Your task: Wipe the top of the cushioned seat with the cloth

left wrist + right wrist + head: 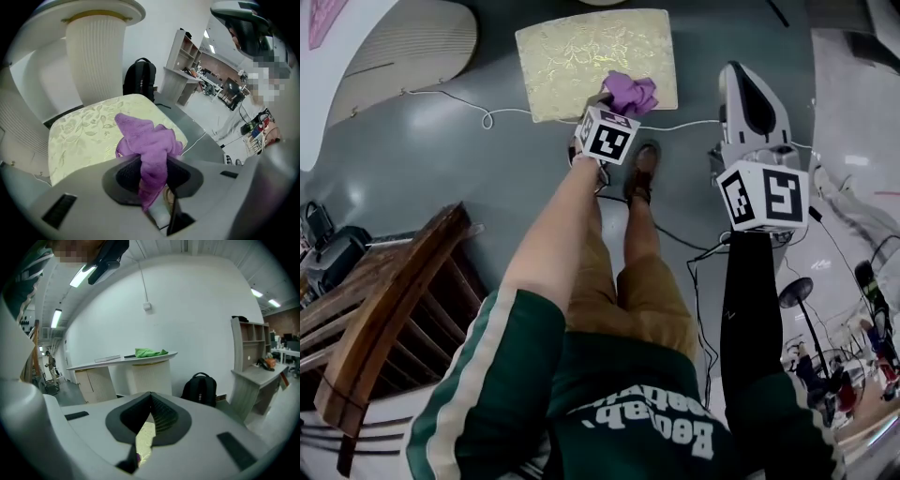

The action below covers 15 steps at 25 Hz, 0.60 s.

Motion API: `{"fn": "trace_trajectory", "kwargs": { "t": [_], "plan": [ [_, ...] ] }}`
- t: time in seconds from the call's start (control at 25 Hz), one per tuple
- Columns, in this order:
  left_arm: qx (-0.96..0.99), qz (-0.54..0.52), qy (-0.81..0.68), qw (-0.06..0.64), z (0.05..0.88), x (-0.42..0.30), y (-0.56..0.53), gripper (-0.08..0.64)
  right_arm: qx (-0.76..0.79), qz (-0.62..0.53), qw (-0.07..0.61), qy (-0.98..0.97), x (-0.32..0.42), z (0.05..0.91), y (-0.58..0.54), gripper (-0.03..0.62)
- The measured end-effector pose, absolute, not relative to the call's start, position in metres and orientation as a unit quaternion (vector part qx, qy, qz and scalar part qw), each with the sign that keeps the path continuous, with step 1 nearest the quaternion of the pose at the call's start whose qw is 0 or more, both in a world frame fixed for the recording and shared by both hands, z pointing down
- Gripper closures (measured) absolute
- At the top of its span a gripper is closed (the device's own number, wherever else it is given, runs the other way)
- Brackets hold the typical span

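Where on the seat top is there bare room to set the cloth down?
The cushioned seat is bare across its left side and far edge. Only its near right corner is crowded: the left tool holds the cloth there. A white cable lies on the floor by the near edge. The right tool is off to the seat's right.

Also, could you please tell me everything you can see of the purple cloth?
The purple cloth is soft, fuzzy fabric, crumpled into a loose bunch. The left gripper is shut on one end of it, and the rest bulges out beyond the jaws. It sits over the near right corner of the pale floral cushioned seat; whether it touches the seat cannot be told.
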State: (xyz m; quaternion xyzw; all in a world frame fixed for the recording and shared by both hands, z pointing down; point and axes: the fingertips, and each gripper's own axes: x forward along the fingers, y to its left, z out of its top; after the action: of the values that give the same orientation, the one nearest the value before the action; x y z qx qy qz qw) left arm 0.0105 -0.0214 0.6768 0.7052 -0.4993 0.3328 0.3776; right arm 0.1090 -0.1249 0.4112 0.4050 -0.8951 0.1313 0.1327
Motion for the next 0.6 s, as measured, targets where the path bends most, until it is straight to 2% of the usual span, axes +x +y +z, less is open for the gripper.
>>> {"fn": "trace_trajectory", "kwargs": {
  "t": [0.6],
  "plan": [
    [0.656, 0.307, -0.563, 0.398, 0.672, -0.135, 0.046, 0.428, 0.307, 0.119, 0.148, -0.933, -0.036, 0.409, -0.093, 0.583]
  ]
}}
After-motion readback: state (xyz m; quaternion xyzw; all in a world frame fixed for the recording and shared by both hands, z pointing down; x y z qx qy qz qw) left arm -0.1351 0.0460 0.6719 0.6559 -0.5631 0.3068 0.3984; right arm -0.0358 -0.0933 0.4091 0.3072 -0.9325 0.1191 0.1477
